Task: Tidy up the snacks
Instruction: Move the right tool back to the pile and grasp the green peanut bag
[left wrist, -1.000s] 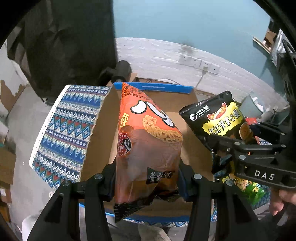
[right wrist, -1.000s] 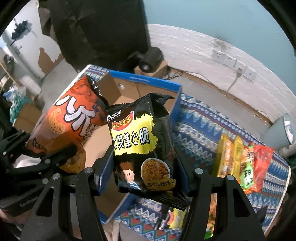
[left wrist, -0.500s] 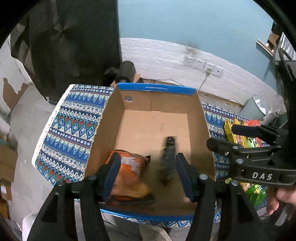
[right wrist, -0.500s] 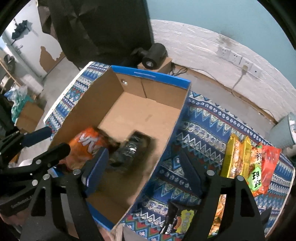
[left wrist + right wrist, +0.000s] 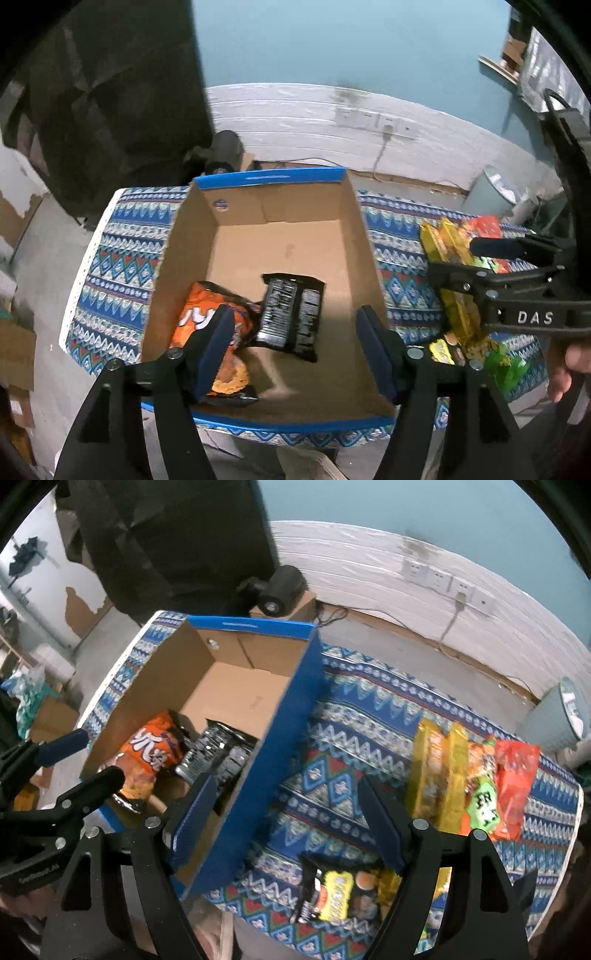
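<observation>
Snacks, an orange bag (image 5: 207,317) and a black packet (image 5: 291,314), lie at six o'clock in the box (image 5: 280,221) where I want them, so my left gripper (image 5: 295,343) is opening empty, my right gripper (image 5: 284,819) spread and empty near the loose packets (image 5: 461,775) at three o'clock.

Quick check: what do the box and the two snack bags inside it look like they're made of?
The box looks like corrugated cardboard: matte brown inside, with a blue printed outer face and rim. The orange bag and the black bag look like thin plastic or foil film, glossy and crinkled, with light glinting off the black one. The exact film type cannot be told.
</observation>
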